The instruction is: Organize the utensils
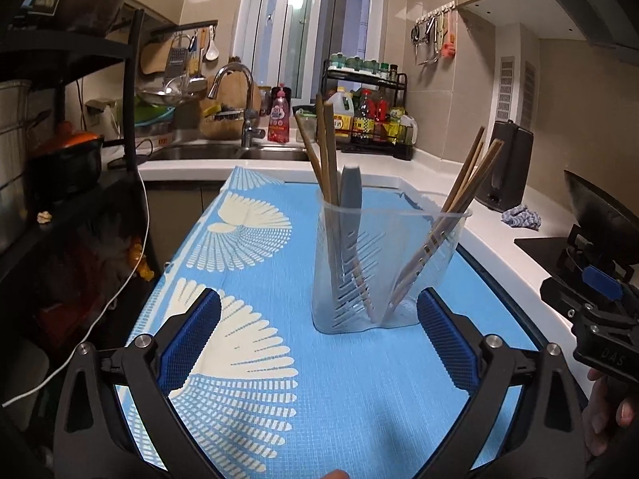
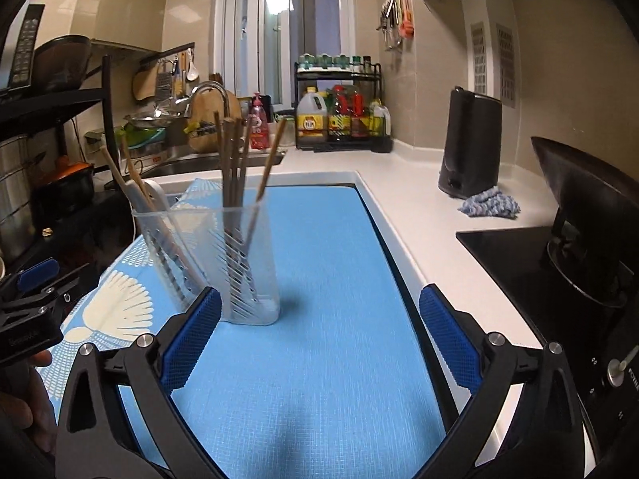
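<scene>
- Left gripper: jaws spread wide, nothing between the blue pads.
- Right gripper: jaws likewise spread, pinching nothing.
- Clear slotted utensil holder stands upright on the blue mat, frame centre, holding wooden chopsticks and a grey spatula.

The bottle labels on the rack are too small to read. The mat runs off the bottom edge in both views. The holder's left base hides behind a hand-held gripper pad. Only fingertips show at the right edge.
</scene>
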Available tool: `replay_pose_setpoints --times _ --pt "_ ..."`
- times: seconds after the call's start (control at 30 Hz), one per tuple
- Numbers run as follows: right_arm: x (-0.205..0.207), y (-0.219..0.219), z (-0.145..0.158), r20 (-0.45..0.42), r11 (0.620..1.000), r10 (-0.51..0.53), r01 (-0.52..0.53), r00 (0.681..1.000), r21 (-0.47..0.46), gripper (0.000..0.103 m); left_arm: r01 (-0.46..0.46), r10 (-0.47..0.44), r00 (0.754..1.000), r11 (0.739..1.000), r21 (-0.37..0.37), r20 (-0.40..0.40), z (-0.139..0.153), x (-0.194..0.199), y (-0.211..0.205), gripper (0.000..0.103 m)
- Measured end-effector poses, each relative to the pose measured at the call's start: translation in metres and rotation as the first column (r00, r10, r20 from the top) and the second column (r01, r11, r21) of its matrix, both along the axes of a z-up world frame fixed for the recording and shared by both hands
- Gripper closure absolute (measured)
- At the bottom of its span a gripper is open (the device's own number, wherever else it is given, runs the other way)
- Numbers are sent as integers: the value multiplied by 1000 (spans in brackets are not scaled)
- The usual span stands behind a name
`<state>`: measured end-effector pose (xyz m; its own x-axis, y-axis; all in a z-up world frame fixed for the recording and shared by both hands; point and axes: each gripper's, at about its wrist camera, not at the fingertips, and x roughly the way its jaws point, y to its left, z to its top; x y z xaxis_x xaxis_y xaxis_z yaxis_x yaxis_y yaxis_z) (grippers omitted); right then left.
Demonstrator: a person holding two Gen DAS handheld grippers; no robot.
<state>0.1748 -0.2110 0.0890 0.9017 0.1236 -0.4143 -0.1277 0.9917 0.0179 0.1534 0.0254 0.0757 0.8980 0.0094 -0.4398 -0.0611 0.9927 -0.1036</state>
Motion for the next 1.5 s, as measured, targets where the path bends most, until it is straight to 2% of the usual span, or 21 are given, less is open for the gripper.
replay_pose_setpoints --times 0.43,1.5 --pt "4 0 -14 -22 1000 -4 3 1000 -20 5 19 -19 999 1000 7 -36 -19 11 -11 7" --pt "0 7 -15 -10 999 4 -4 1000 -34 5 27 -26 1000 999 18 -12 -13 0 -11 7"
